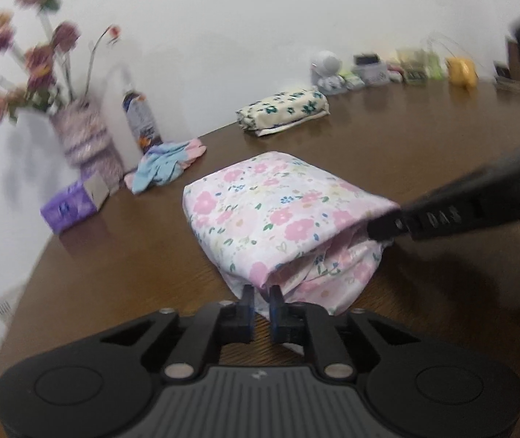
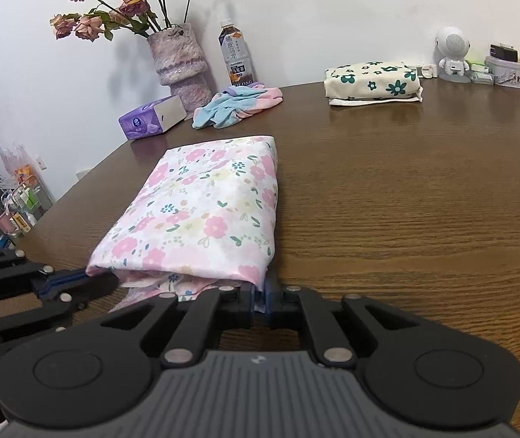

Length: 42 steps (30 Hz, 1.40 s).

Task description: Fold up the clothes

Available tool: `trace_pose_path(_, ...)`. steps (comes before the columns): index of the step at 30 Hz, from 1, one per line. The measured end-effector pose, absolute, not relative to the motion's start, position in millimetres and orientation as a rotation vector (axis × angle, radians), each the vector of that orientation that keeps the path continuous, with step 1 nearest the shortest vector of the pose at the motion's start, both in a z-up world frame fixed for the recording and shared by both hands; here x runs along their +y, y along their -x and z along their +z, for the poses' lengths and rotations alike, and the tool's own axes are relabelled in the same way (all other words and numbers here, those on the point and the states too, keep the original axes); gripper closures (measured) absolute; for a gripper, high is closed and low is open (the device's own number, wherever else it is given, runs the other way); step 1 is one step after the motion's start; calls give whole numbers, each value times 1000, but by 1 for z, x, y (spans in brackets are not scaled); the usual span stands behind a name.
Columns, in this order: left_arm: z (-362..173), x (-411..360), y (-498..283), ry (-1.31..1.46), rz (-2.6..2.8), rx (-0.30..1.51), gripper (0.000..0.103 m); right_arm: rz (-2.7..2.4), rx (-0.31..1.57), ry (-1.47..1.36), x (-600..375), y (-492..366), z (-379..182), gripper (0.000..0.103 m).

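Gripping: both hand-held grippers meet the near, open edge of a pink floral garment [image 2: 201, 211] folded into a thick packet on a brown wooden table [image 2: 424, 219].
Lie of the cloth: the packet stretches away from both grippers, its long axis running from the near edge toward the wall, with loose inner layers showing at the near end.
Right gripper [image 2: 260, 294]: jaws nearly together on the near right corner of the packet, fabric pinched between the blue-edged pads.
Left gripper [image 1: 261, 294]: jaws narrow at the near left corner, a sliver of gap visible with the cloth's edge in it; by appearance a light pinch, though the blur in its view leaves the pressure uncertain.
Nearer hand: neither; each is at its own corner, side by side along the same edge.
Judged next: a further fold would carry this near edge away, toward the far end.
Backdrop: a cream floral bundle [image 2: 373, 80] already folded near the wall, a crumpled pastel garment [image 2: 234, 106] beside a purple tissue box [image 2: 150, 118].
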State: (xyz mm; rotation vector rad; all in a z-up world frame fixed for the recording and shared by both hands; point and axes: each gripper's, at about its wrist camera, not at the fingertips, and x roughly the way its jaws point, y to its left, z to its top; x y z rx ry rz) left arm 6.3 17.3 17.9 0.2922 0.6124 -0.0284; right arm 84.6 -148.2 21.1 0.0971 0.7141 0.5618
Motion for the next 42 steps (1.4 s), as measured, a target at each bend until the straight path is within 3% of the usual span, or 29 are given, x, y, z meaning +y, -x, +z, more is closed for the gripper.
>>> trace_pose_path(2, 20, 22, -9, -226, -25, 605, 84, 567, 711, -93, -153, -81, 23, 89)
trace_pose_path(3, 20, 25, -11, -199, -19, 606, 80, 569, 709, -91, -155, -79, 24, 81)
trace_pose_path(4, 20, 27, -14, -180, -10, 610, 80, 570, 707, -80, -158, -75, 25, 74)
trace_pose_path(6, 17, 30, -18, -154, -7, 621, 84, 596, 713, -45, -165, -66, 27, 72)
trace_pose_path(8, 16, 32, -21, -135, -29, 627, 102, 658, 731, -32, -169, -59, 29, 72)
trace_pose_path(12, 20, 29, -19, -158, -51, 611, 103, 809, 762, -11, -156, -55, 30, 72)
trace_pose_path(15, 28, 29, -17, -181, -86, 612, 103, 863, 798, -9, -133, -63, 27, 86)
trace_pose_path(31, 40, 51, -22, -82, -125, 611, 103, 816, 769, -42, -92, -78, 23, 87)
trace_pose_path(42, 37, 57, -25, -67, -159, 634, 103, 872, 731, -33, -118, -67, 34, 85)
